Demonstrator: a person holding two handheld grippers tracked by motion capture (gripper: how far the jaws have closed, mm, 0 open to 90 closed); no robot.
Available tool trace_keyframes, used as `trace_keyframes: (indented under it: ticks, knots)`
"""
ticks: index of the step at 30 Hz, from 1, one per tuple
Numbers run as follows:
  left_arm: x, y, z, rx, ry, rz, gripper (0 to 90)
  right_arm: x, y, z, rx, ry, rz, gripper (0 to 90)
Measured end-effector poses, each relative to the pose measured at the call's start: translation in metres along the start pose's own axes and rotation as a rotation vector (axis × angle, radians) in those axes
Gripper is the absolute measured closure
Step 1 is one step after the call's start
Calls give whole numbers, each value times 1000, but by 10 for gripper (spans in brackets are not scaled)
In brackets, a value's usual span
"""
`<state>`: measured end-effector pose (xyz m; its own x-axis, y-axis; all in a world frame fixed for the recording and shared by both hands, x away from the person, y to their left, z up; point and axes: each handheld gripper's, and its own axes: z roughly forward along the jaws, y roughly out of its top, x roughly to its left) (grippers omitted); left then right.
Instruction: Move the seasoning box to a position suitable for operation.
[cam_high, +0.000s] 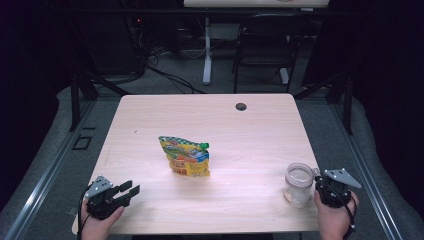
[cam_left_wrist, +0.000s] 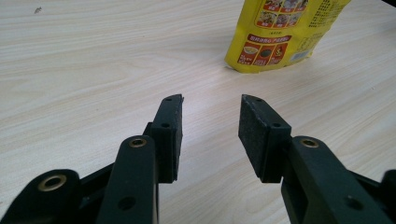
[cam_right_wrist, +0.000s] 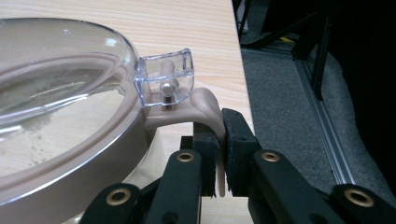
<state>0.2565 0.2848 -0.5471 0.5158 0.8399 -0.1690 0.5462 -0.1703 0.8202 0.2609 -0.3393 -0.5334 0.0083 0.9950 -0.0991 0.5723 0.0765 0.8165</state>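
Note:
A yellow and green snack bag (cam_high: 185, 156) stands near the table's middle; in the left gripper view the bag (cam_left_wrist: 280, 32) is ahead and to the right. My left gripper (cam_high: 131, 190) rests at the front left, open, with nothing between its jaws (cam_left_wrist: 211, 105). A clear jar (cam_high: 299, 184) with a clear lid (cam_right_wrist: 60, 84) stands at the front right. My right gripper (cam_high: 318, 187) is beside it on its right. Its jaws (cam_right_wrist: 222, 154) are shut on the beige seal tab (cam_right_wrist: 205, 105) just below the clear plastic clasp (cam_right_wrist: 164, 77).
The light wooden table (cam_high: 225, 125) has a cable hole (cam_high: 241, 106) near its far edge. Its right edge lies close to my right hand, with grey floor and a metal rail (cam_right_wrist: 322, 126) beyond. A black chair (cam_high: 265, 40) stands behind the table.

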Motion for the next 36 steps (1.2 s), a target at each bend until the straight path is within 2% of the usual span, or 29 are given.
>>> trace_keyframes:
  ticks: [1,2,3,8,10,11,12,14,15,17,18,19,20,22,23,24,26,31,33,36]
  knots:
    - [0,0,0,0,0,0,599,0,0,0,0,0,0,851]
    - [0,0,0,5,-1,-1,599,6,2,0,1,-12,-37,860]
    - [0,0,0,5,-1,-1,599,6,2,0,1,-12,-37,860]
    - [-1,0,2,-2,-5,2,601,17,9,-3,-15,26,-49,861]
    - [-2,1,2,9,-9,13,601,25,14,-4,-29,40,-70,861]
    - [-3,1,4,1,-12,13,602,35,20,-4,-44,53,-88,861]
    - [-3,1,4,14,-13,18,602,40,22,-4,-52,64,-91,861]
    - [-4,1,5,11,-15,19,602,44,25,-4,-53,74,-97,861]
    - [-5,1,6,11,-16,21,602,56,30,-4,-68,107,-101,862]
    - [-5,1,6,18,-20,27,602,61,32,-4,-76,119,-98,862]
    - [-6,1,7,19,-22,29,602,71,35,-5,-86,142,-113,862]
    - [-6,1,7,19,-22,29,603,71,35,-5,-86,142,-113,862]
    - [-6,1,7,23,-21,32,603,84,38,-5,-100,168,-122,861]
    - [-6,1,6,25,-21,33,603,88,38,-5,-100,173,-132,861]
    - [-6,0,7,12,-22,30,603,93,38,-5,-103,184,-142,861]
    - [-6,0,7,14,-23,26,604,104,38,-4,-107,211,-158,861]
    - [-7,0,6,7,-29,16,604,107,38,-4,-104,220,-163,861]
    - [-11,0,6,8,-33,27,605,130,34,-5,-108,271,-209,860]
    - [-11,0,6,22,-33,36,605,135,33,-4,-110,287,-210,860]
    - [-12,0,7,17,-33,36,605,140,33,-3,-107,299,-204,860]
